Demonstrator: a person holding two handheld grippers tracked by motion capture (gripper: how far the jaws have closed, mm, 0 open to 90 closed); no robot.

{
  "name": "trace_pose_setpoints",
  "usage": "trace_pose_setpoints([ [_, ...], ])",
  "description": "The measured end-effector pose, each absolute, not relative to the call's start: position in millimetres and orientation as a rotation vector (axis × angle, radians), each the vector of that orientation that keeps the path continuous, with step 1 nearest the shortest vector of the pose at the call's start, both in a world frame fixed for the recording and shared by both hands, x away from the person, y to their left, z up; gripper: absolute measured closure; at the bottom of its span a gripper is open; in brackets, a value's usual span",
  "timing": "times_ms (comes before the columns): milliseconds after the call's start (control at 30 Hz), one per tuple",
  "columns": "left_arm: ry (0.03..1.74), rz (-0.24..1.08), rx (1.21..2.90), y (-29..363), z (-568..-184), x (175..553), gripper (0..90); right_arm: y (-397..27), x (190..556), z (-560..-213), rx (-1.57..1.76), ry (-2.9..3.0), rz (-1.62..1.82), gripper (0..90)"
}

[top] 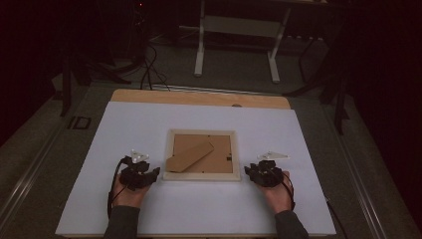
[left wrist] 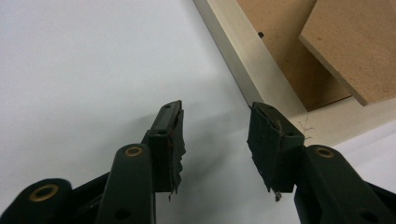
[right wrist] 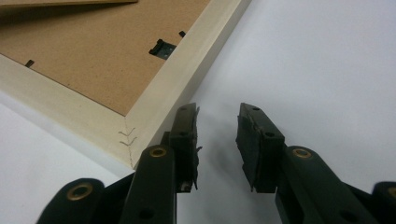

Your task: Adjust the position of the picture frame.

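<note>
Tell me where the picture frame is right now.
In the high view the picture frame lies face down at the middle of the white table, between the left gripper and the right gripper, touching neither.

A pale cream wooden picture frame (top: 201, 176) with a plain brown fibreboard back (top: 219, 160) and matching brown stand flap (top: 190, 156) is lying on a white table sheet (top: 149, 124) edged by light tan wood, and black jaws with brass-coloured rivets are showing beside it.
</note>
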State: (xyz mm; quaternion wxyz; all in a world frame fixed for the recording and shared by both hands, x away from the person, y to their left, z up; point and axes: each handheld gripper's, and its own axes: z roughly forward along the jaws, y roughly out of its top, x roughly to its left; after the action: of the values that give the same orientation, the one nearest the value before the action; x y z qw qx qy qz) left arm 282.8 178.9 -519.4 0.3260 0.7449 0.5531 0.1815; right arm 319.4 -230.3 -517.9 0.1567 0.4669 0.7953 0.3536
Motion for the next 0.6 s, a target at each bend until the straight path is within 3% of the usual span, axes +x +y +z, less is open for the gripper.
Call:
trace_pose_setpoints([
  [600,1.442,0.462,1.911,196,-506,284,49.3,-232,319,-516,1.321,2.288,1.018,64.5],
])
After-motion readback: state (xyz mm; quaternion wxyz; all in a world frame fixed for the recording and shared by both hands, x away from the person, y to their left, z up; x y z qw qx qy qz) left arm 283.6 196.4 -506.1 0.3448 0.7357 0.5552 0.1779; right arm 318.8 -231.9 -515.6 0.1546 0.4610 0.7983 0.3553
